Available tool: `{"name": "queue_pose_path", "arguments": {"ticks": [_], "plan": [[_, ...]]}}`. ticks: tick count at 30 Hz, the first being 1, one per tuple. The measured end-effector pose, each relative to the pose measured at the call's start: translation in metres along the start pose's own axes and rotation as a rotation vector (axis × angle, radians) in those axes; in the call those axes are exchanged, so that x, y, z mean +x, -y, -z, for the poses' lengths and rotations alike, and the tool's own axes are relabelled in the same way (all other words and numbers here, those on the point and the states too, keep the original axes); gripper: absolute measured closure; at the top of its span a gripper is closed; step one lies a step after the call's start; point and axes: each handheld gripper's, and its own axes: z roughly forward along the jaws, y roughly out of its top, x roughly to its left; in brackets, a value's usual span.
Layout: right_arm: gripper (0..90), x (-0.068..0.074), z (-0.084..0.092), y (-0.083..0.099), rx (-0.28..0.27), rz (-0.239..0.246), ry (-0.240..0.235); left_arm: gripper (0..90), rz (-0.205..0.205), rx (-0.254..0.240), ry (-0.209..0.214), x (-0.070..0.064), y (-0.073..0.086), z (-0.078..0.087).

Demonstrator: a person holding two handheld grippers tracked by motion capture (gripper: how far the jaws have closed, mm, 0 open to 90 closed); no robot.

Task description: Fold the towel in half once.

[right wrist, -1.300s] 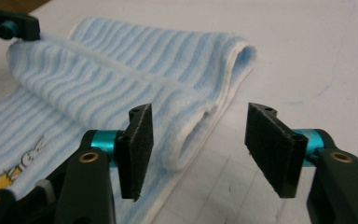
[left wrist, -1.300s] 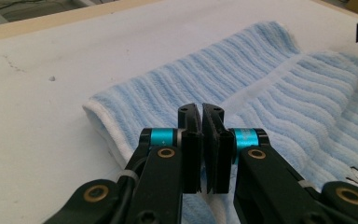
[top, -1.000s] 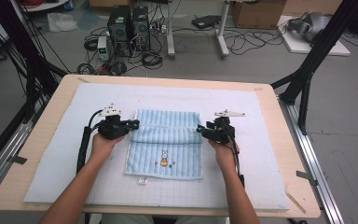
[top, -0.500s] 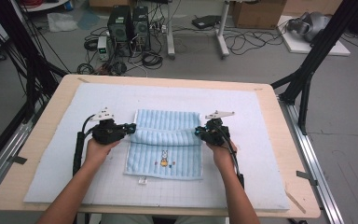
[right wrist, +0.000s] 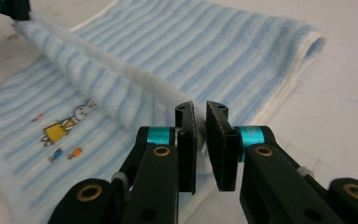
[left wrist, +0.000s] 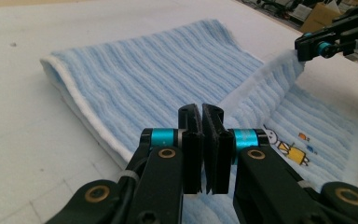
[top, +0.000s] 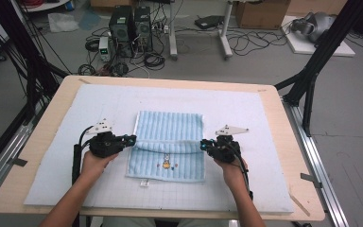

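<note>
High view: my towel (top: 170,132) lies mid-counter (top: 283,198) on a white mat (top: 246,109), pale blue with white ribbed stripes, its long axis running away from me. A small rabbit picture sits near my end; no writing is readable. My left fingers (top: 131,139) and right fingers (top: 203,144) each pinch a side of the raised fold across its middle, the right having just closed.

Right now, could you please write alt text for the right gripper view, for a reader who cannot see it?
The right gripper is shut on a corner of a blue striped towel, with the folded edge running away up-left. A small rabbit print shows on the lower layer, which lies on a white mat.
</note>
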Motion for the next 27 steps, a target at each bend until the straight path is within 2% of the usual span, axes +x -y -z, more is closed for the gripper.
{"name": "queue_pose_path", "arguments": {"ticks": [8,21,27], "plan": [[82.6,0.005,0.011,0.011,-0.029,-0.005,-0.04,86.1,0.016,-0.017,0.021,-0.007,0.007,0.012],[82.9,0.016,0.029,0.02,-0.035,0.016,-0.073,86.4,-0.016,-0.028,0.062,-0.021,0.013,0.028],[83.0,0.021,0.038,0.027,-0.028,0.023,-0.091,86.4,-0.025,-0.003,0.082,-0.028,0.02,0.034]]}}
